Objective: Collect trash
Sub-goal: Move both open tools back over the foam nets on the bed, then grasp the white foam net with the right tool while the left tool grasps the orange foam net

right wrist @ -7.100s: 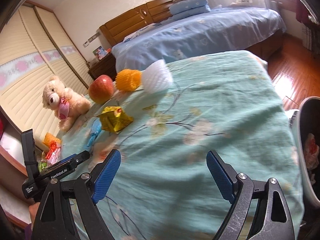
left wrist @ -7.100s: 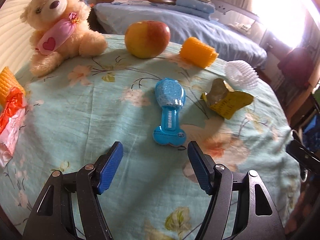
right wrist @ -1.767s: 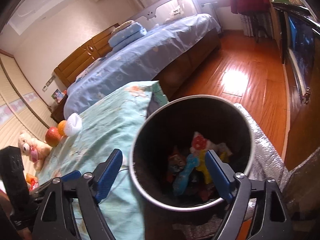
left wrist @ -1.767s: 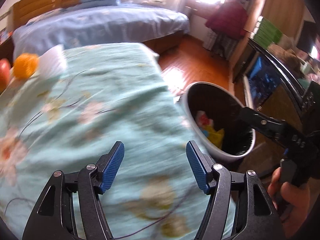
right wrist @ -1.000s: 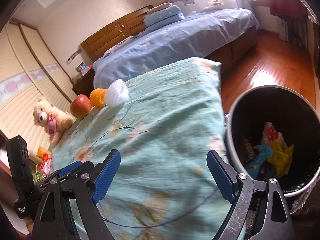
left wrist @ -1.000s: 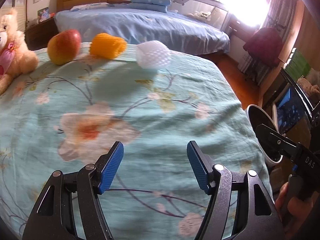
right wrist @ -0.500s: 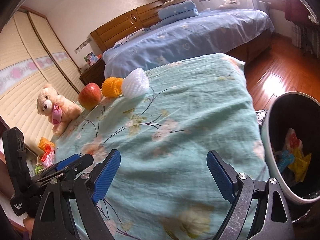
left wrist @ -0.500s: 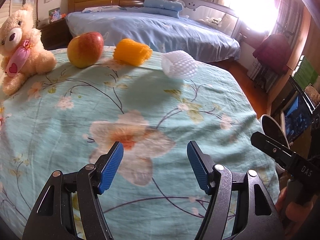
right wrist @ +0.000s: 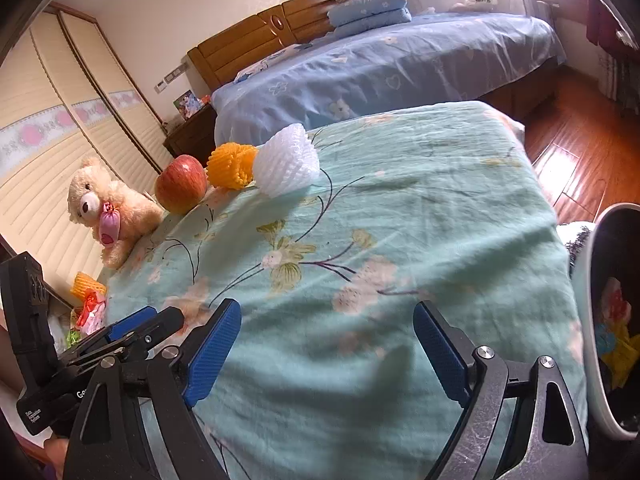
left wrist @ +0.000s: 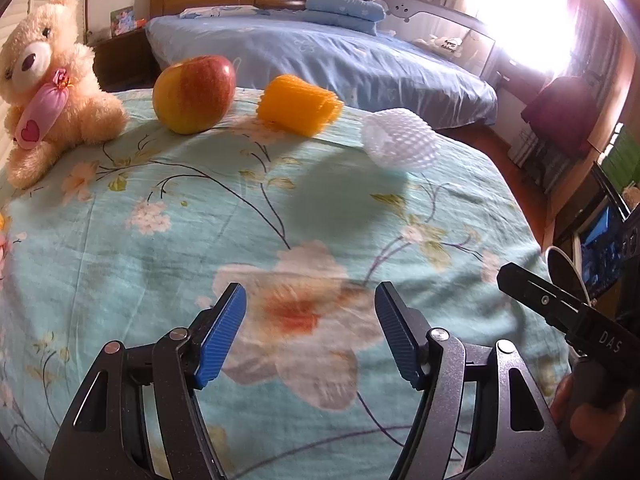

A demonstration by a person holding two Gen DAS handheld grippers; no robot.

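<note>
Sitting in trash bin point(right wrist: 600, 320): yellow wrapper point(right wrist: 618, 350), red-white packet point(right wrist: 614, 294).

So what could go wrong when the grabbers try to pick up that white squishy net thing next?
The white foam fruit net sits touching the orange foam net in the right wrist view, so a grab might drag both. The red-and-yellow apple beside them is round and could roll if bumped. The open left gripper and open right gripper are close together, so they might knock into each other.
</note>
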